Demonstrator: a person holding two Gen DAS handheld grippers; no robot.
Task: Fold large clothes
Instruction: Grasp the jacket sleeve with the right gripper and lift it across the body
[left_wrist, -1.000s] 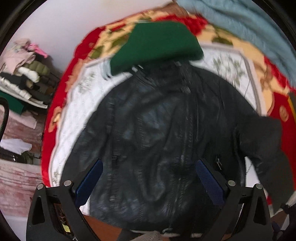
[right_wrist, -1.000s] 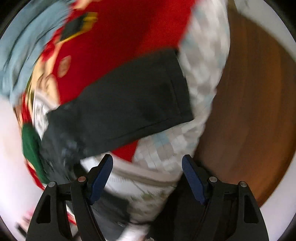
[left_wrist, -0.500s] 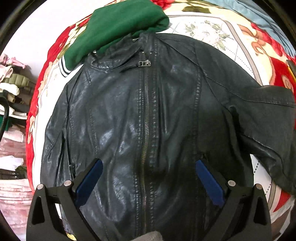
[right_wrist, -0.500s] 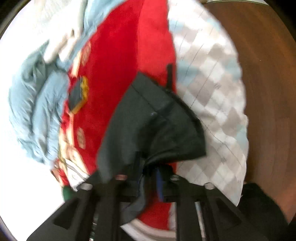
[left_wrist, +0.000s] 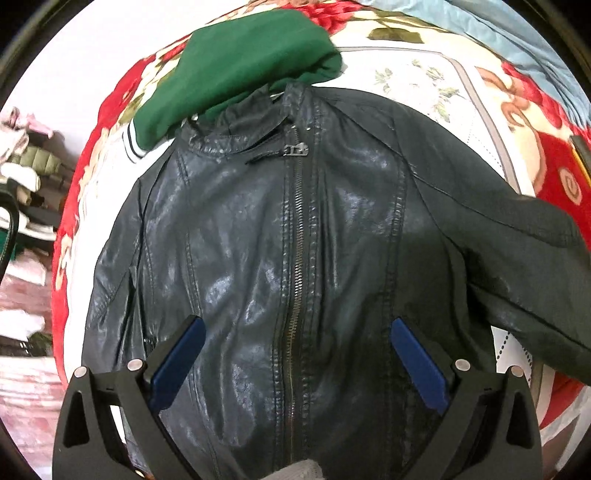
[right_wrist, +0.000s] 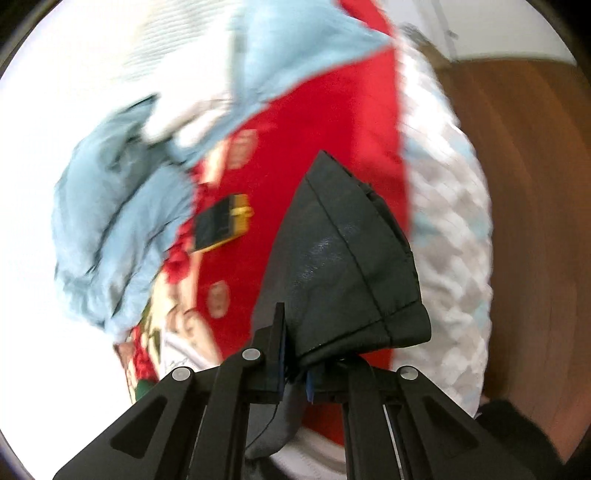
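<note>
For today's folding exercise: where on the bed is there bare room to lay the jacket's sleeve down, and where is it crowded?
Free: the white floral panel between the black jacket and the red border, and the red blanket beside the sleeve that the right gripper holds. Crowded: the collar end, under the green garment, and the blue bedding.

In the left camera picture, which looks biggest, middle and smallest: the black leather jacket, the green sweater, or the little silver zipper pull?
1. Black leather jacket: it fills most of the view.
2. Folded green sweater, though it lies farther from the camera, so it may look smaller than it is.
3. Small silver zipper pull: tiny by comparison.
</note>
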